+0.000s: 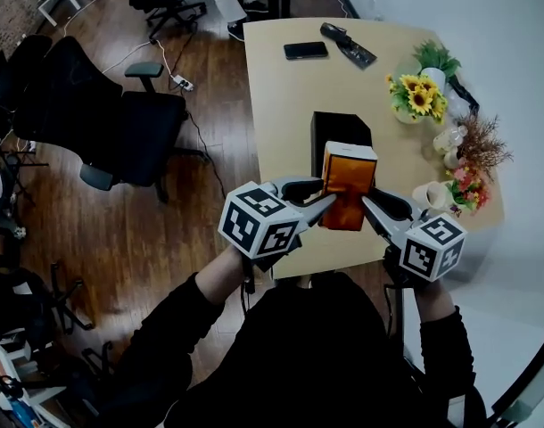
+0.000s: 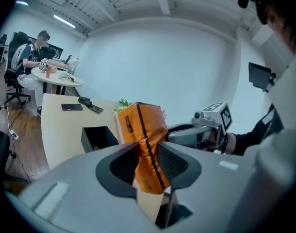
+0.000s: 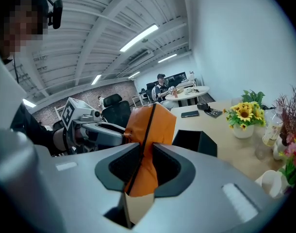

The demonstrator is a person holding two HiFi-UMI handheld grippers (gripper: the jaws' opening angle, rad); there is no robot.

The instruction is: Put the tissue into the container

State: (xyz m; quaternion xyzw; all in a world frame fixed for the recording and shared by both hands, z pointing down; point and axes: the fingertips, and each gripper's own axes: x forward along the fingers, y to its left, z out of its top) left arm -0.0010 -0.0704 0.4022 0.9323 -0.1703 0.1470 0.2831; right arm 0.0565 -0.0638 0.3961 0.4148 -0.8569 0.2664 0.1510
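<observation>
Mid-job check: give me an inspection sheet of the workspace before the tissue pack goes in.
Surface: light wooden table, bare at its near-left part.
Job's things: orange plastic tissue pack held above the table, just short of the open black rectangular container; not yet inside.
Clutter: black phone, black elongated device, potted sunflowers, white cup.
Grippers: left gripper and right gripper both shut on the pack, from opposite sides.
Cables: power strip and cables on the floor.
Surroundings: black office chairs, wooden floor, seated person at a round table.

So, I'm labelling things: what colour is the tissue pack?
The tissue pack is orange with a black stripe, shown best in the left gripper view.
</observation>
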